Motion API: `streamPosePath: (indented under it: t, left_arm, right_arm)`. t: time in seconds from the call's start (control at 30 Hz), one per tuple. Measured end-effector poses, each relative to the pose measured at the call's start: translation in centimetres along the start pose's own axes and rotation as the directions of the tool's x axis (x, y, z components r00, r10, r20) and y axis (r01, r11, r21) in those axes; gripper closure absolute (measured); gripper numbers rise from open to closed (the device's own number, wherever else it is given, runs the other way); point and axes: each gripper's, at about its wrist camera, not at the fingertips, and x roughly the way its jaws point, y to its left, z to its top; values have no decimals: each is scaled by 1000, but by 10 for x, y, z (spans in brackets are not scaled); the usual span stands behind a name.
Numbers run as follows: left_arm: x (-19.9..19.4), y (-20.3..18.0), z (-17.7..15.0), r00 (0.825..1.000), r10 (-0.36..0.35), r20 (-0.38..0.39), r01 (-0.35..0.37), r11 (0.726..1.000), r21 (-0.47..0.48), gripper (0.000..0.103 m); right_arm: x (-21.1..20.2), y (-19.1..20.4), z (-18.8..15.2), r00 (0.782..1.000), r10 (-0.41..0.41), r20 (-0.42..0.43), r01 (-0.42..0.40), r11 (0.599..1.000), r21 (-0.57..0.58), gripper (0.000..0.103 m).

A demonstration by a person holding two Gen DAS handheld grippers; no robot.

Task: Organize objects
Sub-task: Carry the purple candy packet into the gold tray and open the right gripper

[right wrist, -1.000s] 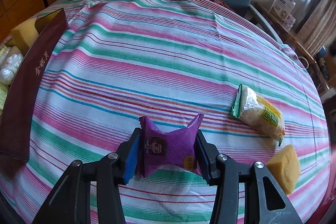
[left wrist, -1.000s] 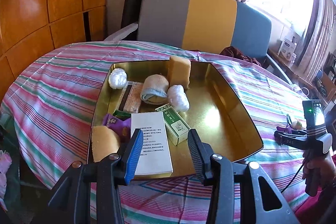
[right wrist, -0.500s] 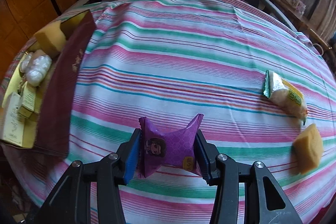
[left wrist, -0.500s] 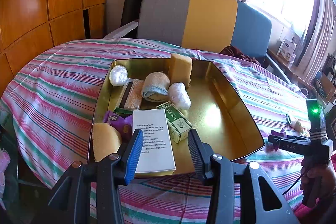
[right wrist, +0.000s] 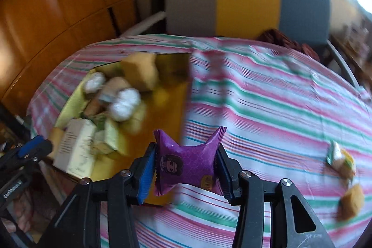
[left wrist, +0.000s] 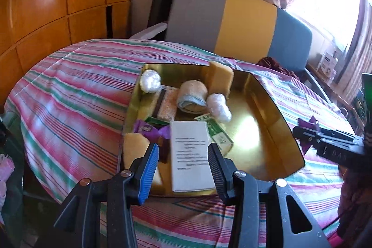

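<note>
A round worktop (left wrist: 69, 90) under a pink, green and white striped cloth stands before a grey, yellow and blue chair (left wrist: 232, 22) and orange wood panelling. On it sits your gold tray (left wrist: 267, 113), holding a white box (left wrist: 191, 152), a green carton (left wrist: 216, 131), a rolled cloth (left wrist: 191, 97), two white wads, yellow sponges and a purple snack packet (left wrist: 148, 130).

Your left tool (left wrist: 182, 166) hangs over the tray's near edge with its jaws spread and nothing between them.

Your right tool (right wrist: 186, 169) is clamped on a second purple packet (right wrist: 188, 162), held in the air above the tray's right-hand rim; this view is blurred. Well off to the right on the cloth lie a green-ended rice-cracker pack (right wrist: 340, 159) and a loose yellow sponge (right wrist: 351, 201).
</note>
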Motion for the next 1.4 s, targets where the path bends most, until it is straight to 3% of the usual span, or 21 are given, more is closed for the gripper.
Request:
streamPosePath:
  t: [0.27,0.43,0.57,1.03,1.4]
  left_arm:
    - [0,19,0,999,35,3,-35,999,-39,59]
    - [4,17,-1,999,34,-9,-34,999,-30,59]
    - [7,16,-3,999,35,-20,-36,999,-26,59]
    - [-3,2,-3,1000,11,4,-12,1000,15,59]
    - [-6,-24,-3,1000,-22,6,21,996,89,59]
  right_arm:
    - [41,65,4,995,66,-73,-75,990,-117,53]
    - [68,84,-8,980,109,-169,-132,982,-133,46]
    - [73,89,-16,974,139,-182,-162,979,-122,43]
    - [29,74,-10,990,119,-70,-125,988,-92,26]
    - [-3,7,-12,1000,-21,-22,21,1000,-19,24]
